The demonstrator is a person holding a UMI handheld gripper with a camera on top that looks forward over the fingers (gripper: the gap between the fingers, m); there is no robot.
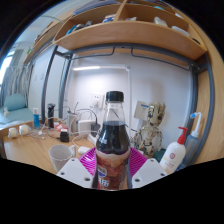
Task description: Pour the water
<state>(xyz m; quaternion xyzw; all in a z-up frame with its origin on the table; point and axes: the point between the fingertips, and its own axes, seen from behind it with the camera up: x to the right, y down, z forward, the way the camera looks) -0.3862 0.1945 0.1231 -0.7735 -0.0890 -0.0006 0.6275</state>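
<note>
A dark cola bottle [112, 140] with a black cap stands upright between my fingers. My gripper [112, 170] is shut on the bottle, with both magenta pads [88, 160] pressed against its lower body near the label. A clear plastic cup [61, 157] stands on the wooden bench just left of the bottle. The bottle's base is hidden below my fingers.
A white spray bottle [176, 152] with a red trigger stands to the right. Glassware and small bottles [55, 118] crowd the bench at the left. A wooden shelf [120, 35] hangs overhead on a metal frame. A white apparatus [150, 122] sits behind the bottle.
</note>
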